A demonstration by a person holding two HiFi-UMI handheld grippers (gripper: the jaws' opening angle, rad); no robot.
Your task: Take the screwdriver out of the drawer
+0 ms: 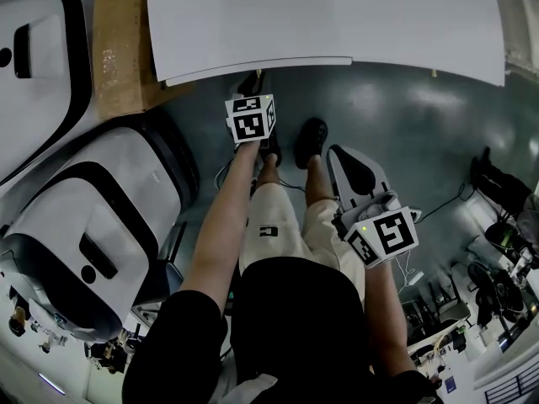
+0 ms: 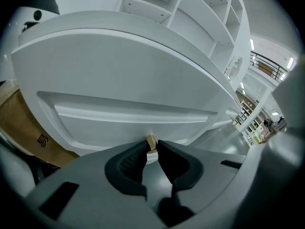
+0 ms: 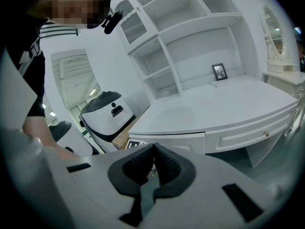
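Observation:
The white desk (image 1: 337, 15) has a shut drawer (image 2: 133, 113) with a small brass knob (image 2: 151, 142) at its front. My left gripper (image 2: 151, 149) is up against that drawer, and its two dark fingertips pinch the knob from either side. In the head view the left gripper (image 1: 255, 76) reaches under the desk's front edge. My right gripper (image 1: 337, 152) hangs lower and to the right, away from the desk. The right gripper (image 3: 153, 159) is shut with nothing between its pads. No screwdriver shows in any view.
Two white-and-black machines (image 1: 93, 225) (image 1: 42, 57) and a cardboard box (image 1: 118, 49) stand left of the desk. The person's legs and shoes (image 1: 310, 141) are below the desk edge. Cables (image 1: 438, 209) lie on the floor at right. Open shelves (image 3: 190, 42) with a picture frame (image 3: 219, 71) rise behind the desk.

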